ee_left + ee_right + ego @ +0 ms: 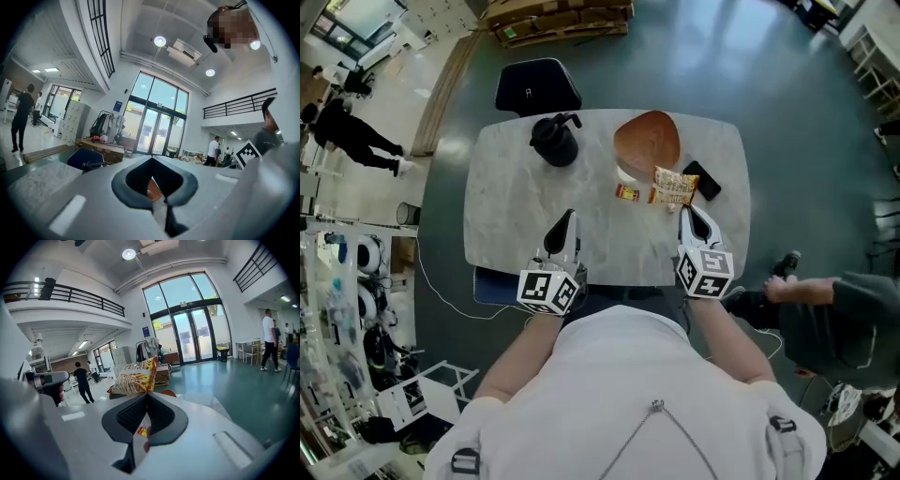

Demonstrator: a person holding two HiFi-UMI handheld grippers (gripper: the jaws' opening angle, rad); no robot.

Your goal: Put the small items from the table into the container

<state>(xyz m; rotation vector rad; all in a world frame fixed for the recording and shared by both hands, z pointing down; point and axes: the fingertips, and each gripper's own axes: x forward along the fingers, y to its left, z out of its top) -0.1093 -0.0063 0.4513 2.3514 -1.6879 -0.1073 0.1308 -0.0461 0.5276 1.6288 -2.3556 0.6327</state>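
Arms fwd, L gripper level, R gripper dipped

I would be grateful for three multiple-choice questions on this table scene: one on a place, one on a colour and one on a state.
1. Where is the snack bag? A beside the bowl on the table B in the bowl C half off the table's edge
2. What colour is the jug? A white B black C red
3. How are the right gripper's jaws? A wide apart B shut on the bag C together, empty
Answers: 1 A, it lies next to the bowl; 2 B, dark all over; 3 C, tips meet, nothing between.
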